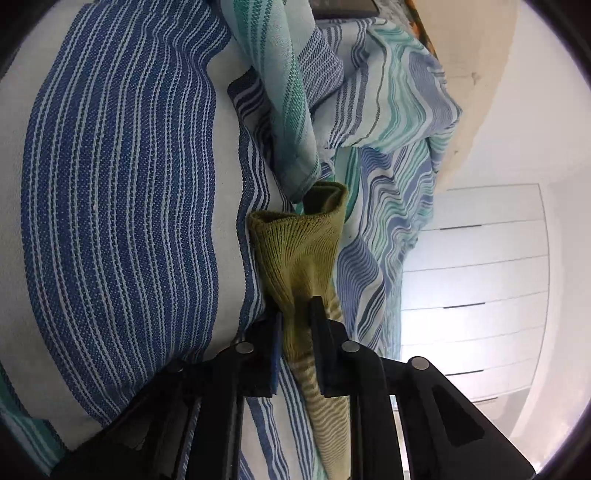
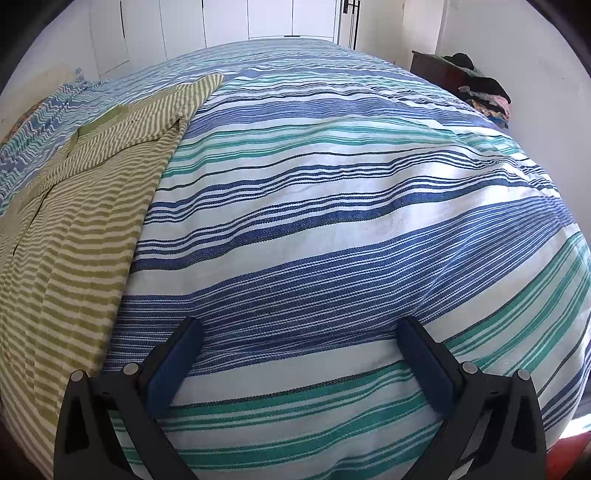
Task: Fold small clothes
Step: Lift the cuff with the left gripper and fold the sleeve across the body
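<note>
A small olive-and-cream striped garment (image 2: pixel 74 221) lies spread flat on the left side of the bed. One of its sleeves, ending in a ribbed olive cuff (image 1: pixel 295 247), sticks out past my left gripper (image 1: pixel 297 306), which is shut on the sleeve just behind the cuff. The view is rolled sideways there, with the striped part of the sleeve trailing back under the fingers. My right gripper (image 2: pixel 299 325) hovers open over the bedspread, to the right of the garment, with nothing between its blue pads (image 2: pixel 173 365).
A blue, teal and white striped bedspread (image 2: pixel 332 184) covers the bed and bunches into folds (image 1: pixel 388 110) beyond the cuff. White drawers (image 1: pixel 480 277) stand beside the bed. A pile of clothes (image 2: pixel 484 96) sits on dark furniture at the far right, near white wardrobe doors (image 2: pixel 229 18).
</note>
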### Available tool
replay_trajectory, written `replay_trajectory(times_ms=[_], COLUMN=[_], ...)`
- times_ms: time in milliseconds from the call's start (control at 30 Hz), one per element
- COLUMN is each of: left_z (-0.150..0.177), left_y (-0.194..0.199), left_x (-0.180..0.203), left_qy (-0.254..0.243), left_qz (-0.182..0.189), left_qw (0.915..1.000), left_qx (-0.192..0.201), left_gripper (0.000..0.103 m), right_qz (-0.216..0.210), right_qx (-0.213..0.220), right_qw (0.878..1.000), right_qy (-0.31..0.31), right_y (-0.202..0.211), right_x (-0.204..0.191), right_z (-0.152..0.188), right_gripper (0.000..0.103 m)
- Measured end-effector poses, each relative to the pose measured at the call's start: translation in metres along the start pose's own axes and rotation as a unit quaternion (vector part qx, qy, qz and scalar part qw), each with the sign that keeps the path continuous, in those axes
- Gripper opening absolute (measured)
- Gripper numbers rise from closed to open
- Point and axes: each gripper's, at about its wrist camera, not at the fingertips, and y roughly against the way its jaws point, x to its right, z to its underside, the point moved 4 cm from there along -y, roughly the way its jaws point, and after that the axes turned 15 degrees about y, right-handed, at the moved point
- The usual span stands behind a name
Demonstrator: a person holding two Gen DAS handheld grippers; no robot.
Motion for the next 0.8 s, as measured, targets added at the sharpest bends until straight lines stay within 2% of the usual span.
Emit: replay_trajectory(times_ms=[100, 167, 267, 333, 400, 433, 533, 600, 667, 800], left_z=[0.005, 0.014, 0.041, 0.076, 0.129, 0.164, 0.284, 0.364, 0.435, 0.555], left_y=[0.009, 0.018, 0.027, 0.028, 0.023, 0.018, 0.002, -0.009, -0.027, -0.052], left_x=[0.011, 0.03, 0.077, 0.116, 0.153, 0.169, 0.202, 0.205, 0.205, 0.188], left_qy=[-0.05, -0.098, -0.185, -0.241, -0.293, -0.321, -0.394, -0.416, -0.414, -0.41], left_qz=[-0.014, -0.035, -0.055, -0.047, -0.029, -0.019, 0.015, 0.037, 0.052, 0.06], left_qw=[0.9986, 0.9945, 0.981, 0.9695, 0.9554, 0.9457, 0.9102, 0.8899, 0.8805, 0.8682], left_qx=[0.008, 0.013, 0.018, 0.005, -0.025, -0.048, -0.126, -0.183, -0.225, -0.274], left_gripper=[0.005, 0.005, 0.005, 0.005, 0.005, 0.005, 0.005, 0.005, 0.005, 0.005], right_qz=[0.001, 0.0, -0.001, -0.002, -0.002, -0.003, -0.003, -0.004, -0.003, -0.003], right_qx=[0.0, 0.001, 0.003, 0.004, 0.007, 0.009, 0.012, 0.012, 0.012, 0.014], right_qw=[1.0, 1.0, 1.0, 1.0, 1.0, 1.0, 1.0, 1.0, 1.0, 1.0], right_qy=[-0.001, -0.002, -0.003, -0.004, -0.005, -0.006, -0.007, -0.007, -0.007, -0.007], right_y=[0.0, 0.0, -0.001, -0.001, 0.0, 0.0, 0.0, 0.0, 0.001, 0.001], right_x=[0.0, 0.001, 0.001, 0.002, 0.002, 0.002, 0.002, 0.002, 0.002, 0.002], right_z=[0.0, 0.0, 0.0, 0.0, 0.001, 0.001, 0.002, 0.002, 0.002, 0.002], right_gripper=[0.103, 0.103, 0.103, 0.103, 0.103, 0.103, 0.103, 0.103, 0.103, 0.103])
